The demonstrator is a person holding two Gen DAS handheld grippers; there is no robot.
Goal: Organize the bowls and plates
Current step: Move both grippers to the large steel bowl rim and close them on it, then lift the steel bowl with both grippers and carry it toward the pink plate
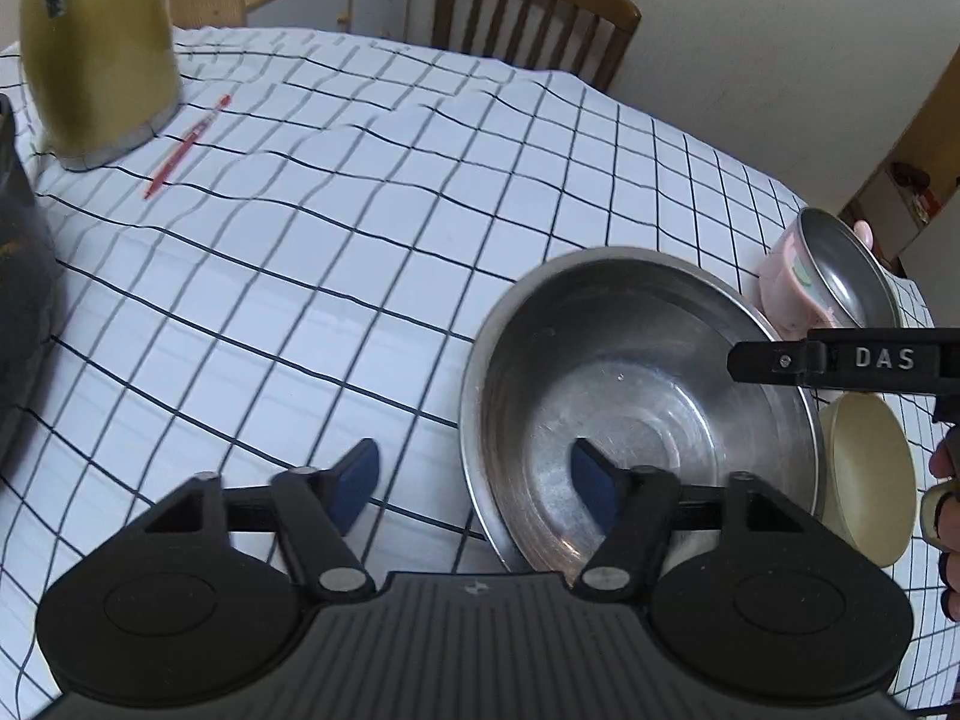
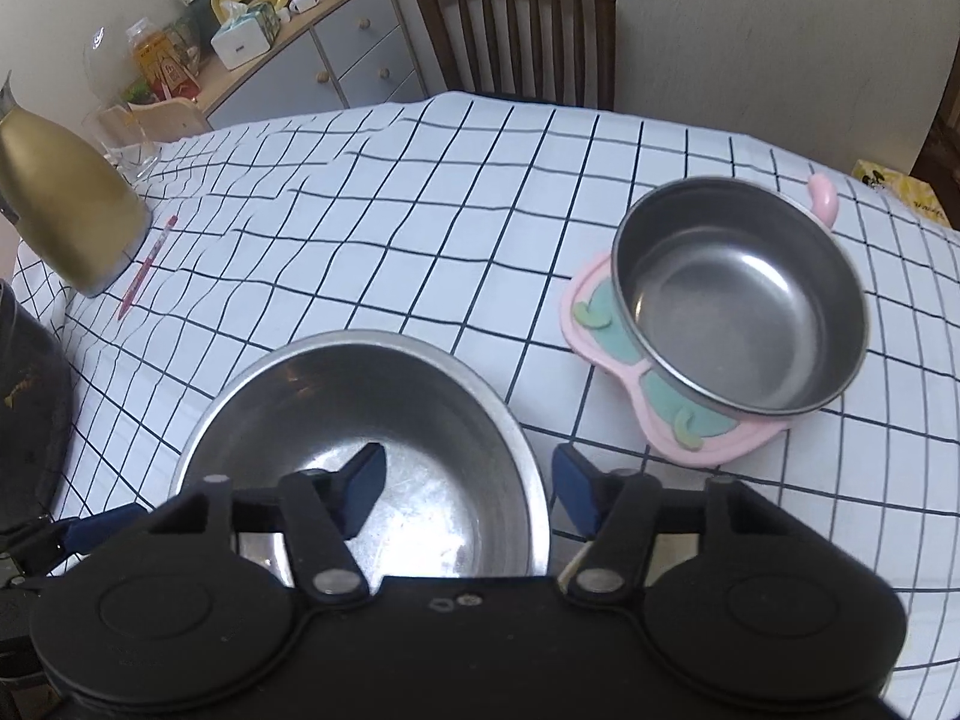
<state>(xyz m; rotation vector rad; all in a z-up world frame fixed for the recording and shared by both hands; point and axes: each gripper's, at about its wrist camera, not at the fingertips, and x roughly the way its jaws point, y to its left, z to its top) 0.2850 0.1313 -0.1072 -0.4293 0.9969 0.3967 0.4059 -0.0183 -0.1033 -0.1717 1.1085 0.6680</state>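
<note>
Checked tablecloth — steel bowl, kettle, pen.

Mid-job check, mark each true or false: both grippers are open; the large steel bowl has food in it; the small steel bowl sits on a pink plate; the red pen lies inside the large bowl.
1. Both grippers are open. True: the left gripper and right gripper each straddle the large bowl's rim.
2. The large bowl has food in it. False: it is empty.
3. The small bowl sits on the pink plate. True.
4. The red pen lies inside the large bowl. False: it lies on the tablecloth beside the gold jug.
</note>
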